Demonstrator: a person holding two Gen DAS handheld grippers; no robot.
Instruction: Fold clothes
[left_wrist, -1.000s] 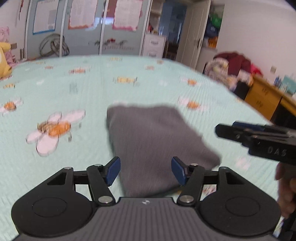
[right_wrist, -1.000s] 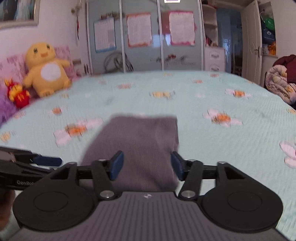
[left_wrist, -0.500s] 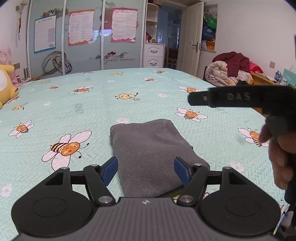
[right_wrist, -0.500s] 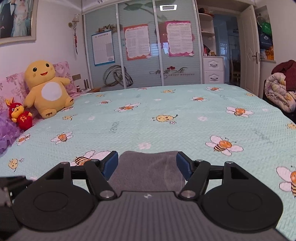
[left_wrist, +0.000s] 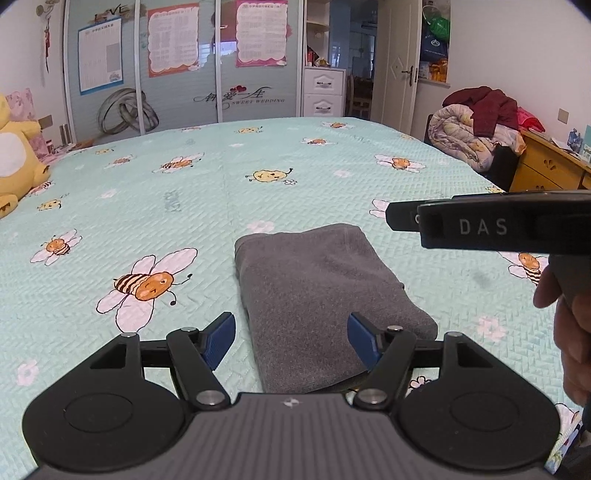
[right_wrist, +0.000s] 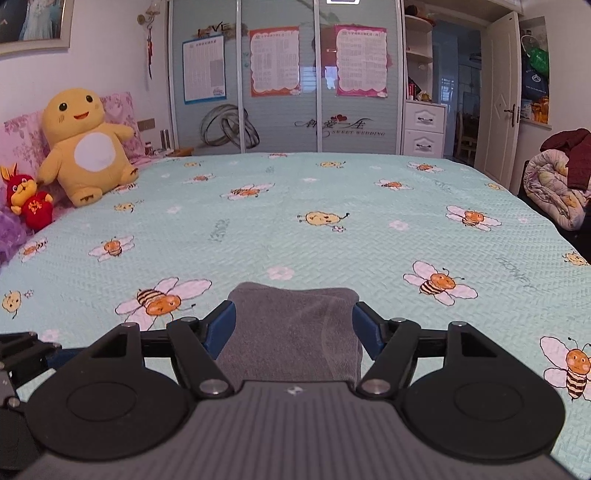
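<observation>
We hold both hand-held grippers, left (left_wrist: 291, 341) and right (right_wrist: 291, 332), spread wide and empty above the grey garment (left_wrist: 317, 295), which already lies as a folded rectangle on the bed (left_wrist: 258, 155); any touch-up should only smooth edges gently.

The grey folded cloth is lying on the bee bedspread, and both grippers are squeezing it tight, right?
Not quite. The grey folded cloth does lie on the bee bedspread, but neither gripper squeezes it: the left gripper and right gripper are both open, as each wrist view shows.
</observation>
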